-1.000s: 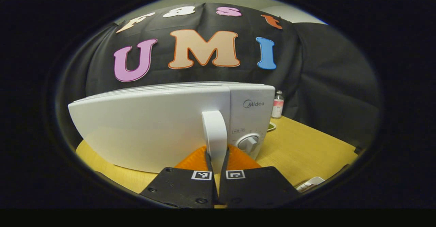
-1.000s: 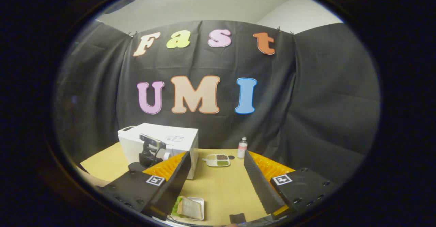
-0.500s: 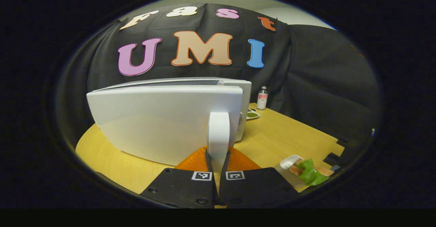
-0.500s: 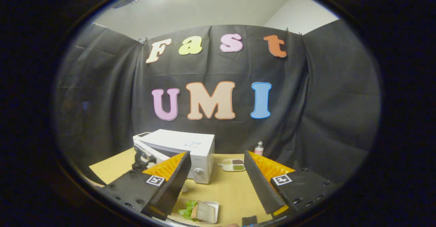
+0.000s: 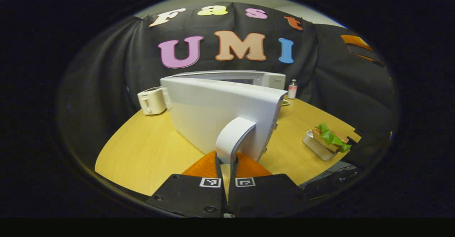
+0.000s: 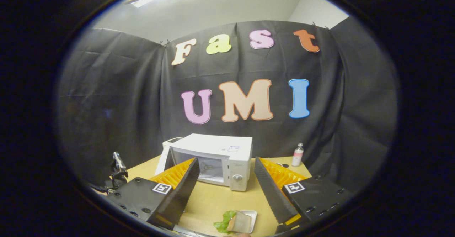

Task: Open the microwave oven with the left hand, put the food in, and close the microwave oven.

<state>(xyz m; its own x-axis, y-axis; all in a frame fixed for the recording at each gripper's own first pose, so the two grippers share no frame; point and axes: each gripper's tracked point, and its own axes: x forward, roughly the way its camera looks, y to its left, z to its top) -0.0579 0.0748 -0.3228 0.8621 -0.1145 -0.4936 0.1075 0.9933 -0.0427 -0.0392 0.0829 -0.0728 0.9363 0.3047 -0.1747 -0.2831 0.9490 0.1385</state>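
On wooden table (image 6: 220, 203), open microwave (image 6: 227, 158).

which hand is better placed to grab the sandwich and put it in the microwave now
Right. The right gripper is open and empty, with the sandwich on its tray just below it. The left gripper is shut on the door handle, holding the microwave open.

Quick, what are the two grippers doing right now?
Left gripper: shut on the handle of the open microwave door.
Right gripper: open, holding nothing, above the sandwich.
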